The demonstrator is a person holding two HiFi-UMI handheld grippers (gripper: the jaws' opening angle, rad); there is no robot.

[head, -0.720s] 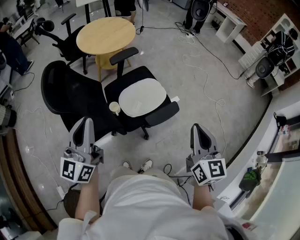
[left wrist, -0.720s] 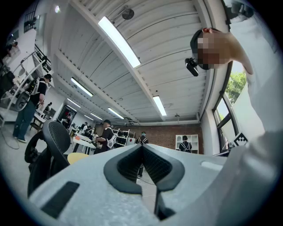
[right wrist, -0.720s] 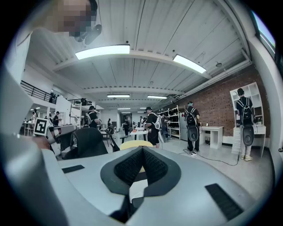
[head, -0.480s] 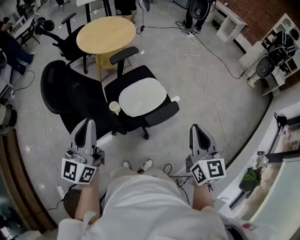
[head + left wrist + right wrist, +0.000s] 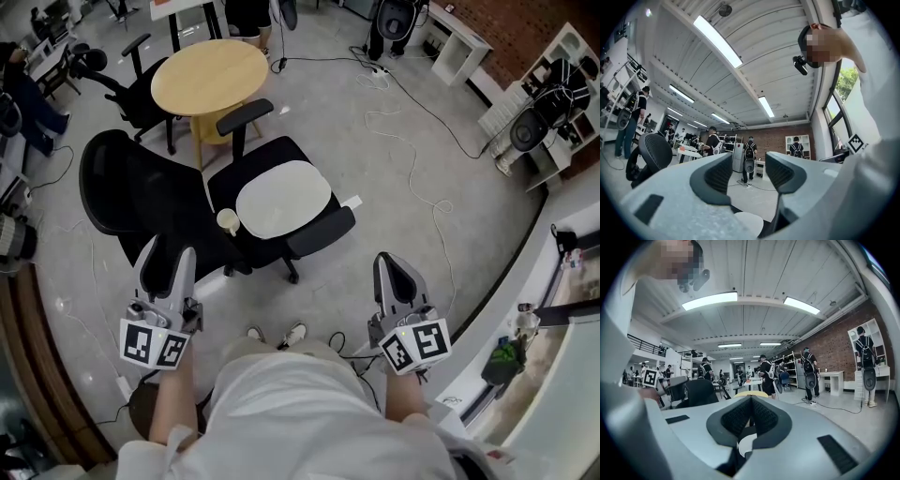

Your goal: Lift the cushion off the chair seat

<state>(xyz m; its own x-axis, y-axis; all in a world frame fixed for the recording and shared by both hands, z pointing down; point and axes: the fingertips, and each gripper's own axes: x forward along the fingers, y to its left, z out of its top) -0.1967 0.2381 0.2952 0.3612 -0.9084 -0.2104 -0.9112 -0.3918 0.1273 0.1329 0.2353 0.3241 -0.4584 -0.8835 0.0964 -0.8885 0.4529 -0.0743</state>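
A pale oval cushion (image 5: 283, 199) lies flat on the seat of a black office chair (image 5: 150, 192) in front of me in the head view. Both grippers are held low, short of the chair and apart from it. My left gripper (image 5: 168, 267) is open, with nothing between its two fingers. In the left gripper view the left gripper (image 5: 749, 171) shows a clear gap, and the cushion (image 5: 747, 223) shows below it. My right gripper (image 5: 394, 265) is shut and empty. In the right gripper view the right gripper (image 5: 750, 403) has its pads together, and a sliver of cushion (image 5: 747, 442) shows under them.
A small pale cup-like thing (image 5: 228, 219) sits at the seat's left edge. A round wooden table (image 5: 210, 77) and a second black chair (image 5: 127, 84) stand beyond. Cables (image 5: 412, 159) trail across the floor on the right. White shelves (image 5: 553, 94) and a counter (image 5: 562, 309) line the right side.
The left gripper's jaws have parted from nearly together to open. Both grippers have edged slightly forward toward the chair. The cushion has not moved.
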